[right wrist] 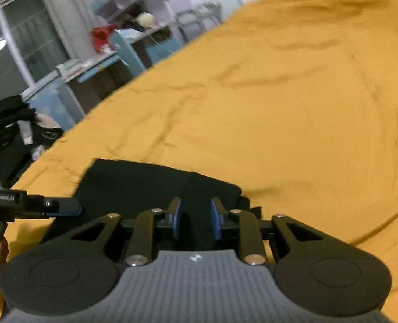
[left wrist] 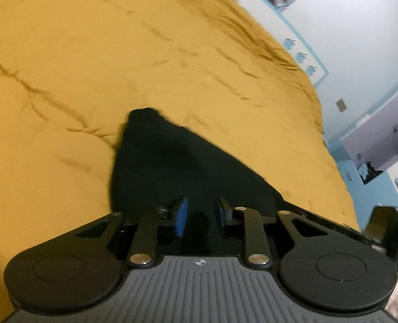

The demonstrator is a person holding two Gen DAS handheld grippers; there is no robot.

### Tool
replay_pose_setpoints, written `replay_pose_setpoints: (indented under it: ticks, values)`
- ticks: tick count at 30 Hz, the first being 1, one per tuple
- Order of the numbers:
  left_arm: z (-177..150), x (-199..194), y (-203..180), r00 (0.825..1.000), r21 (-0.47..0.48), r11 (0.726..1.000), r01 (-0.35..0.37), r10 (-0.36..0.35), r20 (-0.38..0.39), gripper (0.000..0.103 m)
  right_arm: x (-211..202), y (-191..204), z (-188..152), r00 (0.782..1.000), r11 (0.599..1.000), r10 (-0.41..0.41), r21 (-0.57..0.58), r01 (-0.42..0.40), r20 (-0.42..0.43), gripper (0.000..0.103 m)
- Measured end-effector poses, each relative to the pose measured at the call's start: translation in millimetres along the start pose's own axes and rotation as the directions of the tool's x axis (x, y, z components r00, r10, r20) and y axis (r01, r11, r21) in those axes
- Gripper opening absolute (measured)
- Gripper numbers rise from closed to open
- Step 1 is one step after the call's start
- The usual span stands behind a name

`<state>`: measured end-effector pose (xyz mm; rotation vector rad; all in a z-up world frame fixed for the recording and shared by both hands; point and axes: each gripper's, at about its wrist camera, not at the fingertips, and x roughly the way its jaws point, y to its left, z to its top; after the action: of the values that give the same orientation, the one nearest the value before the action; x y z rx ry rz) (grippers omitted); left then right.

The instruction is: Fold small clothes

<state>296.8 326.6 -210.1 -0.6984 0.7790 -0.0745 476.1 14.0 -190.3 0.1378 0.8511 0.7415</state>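
A small black garment lies on the mustard-yellow bedspread. In the left wrist view it runs from under my left gripper to a narrow far end. The left jaws stand open, a gap between the blue pads, right over the cloth. In the right wrist view the garment looks like a flat black rectangle. My right gripper is open above its near edge. The left gripper shows at that view's left, at the garment's left edge.
The yellow bedspread fills most of both views. A pale wall with blue stickers runs along the bed's far side. Shelves, a desk and a window stand beyond the bed. A pile of dark clothes sits at the left.
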Motion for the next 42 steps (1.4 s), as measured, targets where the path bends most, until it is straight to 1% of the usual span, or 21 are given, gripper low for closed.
replay_pose_setpoints:
  ticks: [2,4,6,8,9,11,13,15,18,20,21,22,24,26,27,30,33,35,37,40,42]
  values:
    - [-2.4,7.7,12.6,1.000,-0.028,1.000,-0.002,0.002,-0.007,0.016,4.1,-2.7,-4.0,1.000,1.000,-0.013,-0.011,0.013,-0.006,0.013]
    - [-3.5,6.0,17.7,1.000,-0.068,0.998,0.008,-0.009,-0.003,0.014,1.7,-0.5,-2.1,1.000,0.999,-0.029,-0.024,0.029,-0.009,0.013]
    - [-2.0,-5.5,11.4,1.000,-0.066,0.998,0.003,-0.003,0.007,0.020,-11.5,6.3,2.7,0.999,0.998,-0.051,-0.037,0.051,0.010,0.013]
    - [-2.1,-24.4,-5.6,1.000,-0.012,1.000,-0.001,0.001,0.025,0.030,-38.7,19.3,1.8,0.998,0.998,-0.021,-0.056,0.025,0.057,0.025]
    - [-6.7,-36.5,-15.6,0.999,0.029,1.000,0.007,-0.008,0.038,0.033,-54.4,26.6,-1.2,0.997,0.998,0.001,-0.069,0.005,0.074,0.026]
    - [-25.6,-65.7,-37.6,0.997,0.103,0.994,0.048,-0.053,0.047,0.034,-89.2,40.3,-15.8,0.995,0.994,0.048,-0.107,-0.038,0.090,0.026]
    - [-47.0,-87.8,-53.9,0.994,0.136,0.987,0.085,-0.093,0.050,0.037,-118.7,52.7,-36.5,0.994,0.988,0.064,-0.144,-0.051,0.088,0.026]
    - [-74.1,-106.7,-65.5,0.990,0.149,0.981,0.123,-0.131,0.044,0.038,-142.5,63.0,-60.2,0.996,0.984,0.058,-0.171,-0.046,0.067,0.026]
    - [-112.6,-120.2,-72.7,0.988,0.152,0.978,0.143,-0.149,0.028,0.040,-165.6,71.9,-96.6,0.998,0.979,0.034,-0.200,-0.025,0.043,0.027]
    - [-133.5,-120.1,-69.3,0.990,0.127,0.981,0.143,-0.144,-0.001,0.040,-169.5,73.7,-115.1,1.000,0.975,0.009,-0.224,-0.005,0.018,0.027]
    - [-142.0,-121.6,-65.6,0.990,0.113,0.983,0.142,-0.144,0.003,0.041,-169.4,75.1,-124.2,1.000,0.974,-0.015,-0.228,0.014,0.000,0.027]
    - [-149.8,-123.3,-61.9,0.989,0.092,0.985,0.148,-0.149,0.004,0.043,-168.4,72.3,-133.5,0.999,0.974,-0.044,-0.222,0.036,-0.030,0.027]
    - [-160.1,-122.8,-54.0,0.987,0.034,0.987,0.159,-0.158,-0.038,0.043,-171.9,63.6,-151.5,0.994,0.980,-0.080,-0.189,0.065,-0.070,0.026]
    - [-169.0,-121.7,-46.4,0.988,0.010,0.989,0.144,-0.144,-0.060,0.042,-181.6,54.2,-165.7,0.996,0.983,-0.068,-0.171,0.059,-0.049,0.025]
    - [-176.7,-124.9,-44.1,0.989,0.027,0.991,0.135,-0.133,-0.060,0.040,-185.8,50.2,-169.4,0.997,0.985,-0.067,-0.163,0.060,-0.042,0.025]
    - [-181.3,-135.2,-45.7,0.991,0.045,0.991,0.126,-0.123,-0.057,0.040,-192.9,42.2,-171.5,0.998,0.993,-0.055,-0.107,0.051,-0.034,0.024]
    - [-177.3,-146.0,-53.2,0.988,-0.004,0.989,0.151,-0.151,-0.033,0.043,-194.3,47.6,-169.0,0.998,0.995,-0.056,-0.081,0.054,-0.020,0.025]
    - [-173.5,-149.2,-63.6,0.985,0.000,0.985,0.171,-0.171,0.014,0.045,-202.2,53.3,-169.7,0.999,0.995,-0.045,-0.083,0.047,0.027,0.031]
    - [-167.9,-144.2,-71.6,0.985,0.026,0.985,0.171,-0.172,0.024,0.047,-205.1,58.1,-168.2,0.997,0.993,-0.065,-0.093,0.068,0.038,0.038]
    - [-168.3,-126.5,-77.5,0.988,0.028,0.988,0.154,-0.154,-0.016,0.047,-201.0,58.2,-173.3,0.995,0.990,-0.102,-0.098,0.102,0.013,0.037]
    - [-177.2,-119.0,-83.3,0.994,0.069,0.992,0.109,-0.107,-0.032,0.047,-199.2,57.5,-177.9,0.994,0.988,-0.110,-0.107,0.110,0.008,0.037]
